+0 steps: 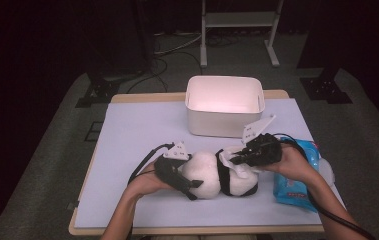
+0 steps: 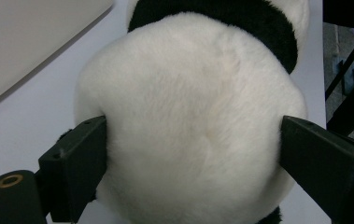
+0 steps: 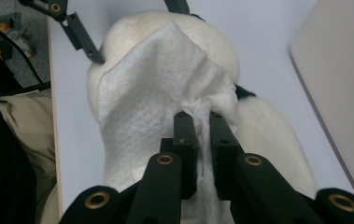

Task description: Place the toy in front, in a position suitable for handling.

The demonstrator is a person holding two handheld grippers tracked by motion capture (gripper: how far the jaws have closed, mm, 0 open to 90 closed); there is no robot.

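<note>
- Your left gripper (image 1: 189, 186) clamps the panda plush toy (image 1: 217, 175); in the left gripper view its two black jaws stand wide apart and press into the white fur (image 2: 193, 121) on either side of the rounded body
- Your right gripper (image 1: 238, 159) has its jaws almost fully closed on a white wipe (image 1: 234, 160); in the right gripper view the pinched cloth (image 3: 165, 88) bunches between the jaws and spreads out over the plush beyond them
- The panda lies on its side on the pale mat (image 1: 142, 130), near the surface's front edge and a little right of the middle, with its black band (image 1: 222, 175) running across between the two white halves
- The wipe rests on top of the toy, on the half that lies toward the right edge; whether it presses on the fur or only drapes over it, you cannot tell
- The white bin (image 1: 224, 106) stands at the back edge of the surface, well apart from the toy, its open top facing up
- The blue pack of wipes (image 1: 297, 175) lies by the right edge, just behind your right hand (image 1: 292, 165)
- Your left hand (image 1: 147, 182) holds its gripper from the left side of the toy, with the cable (image 1: 144, 162) looping back over the mat
</note>
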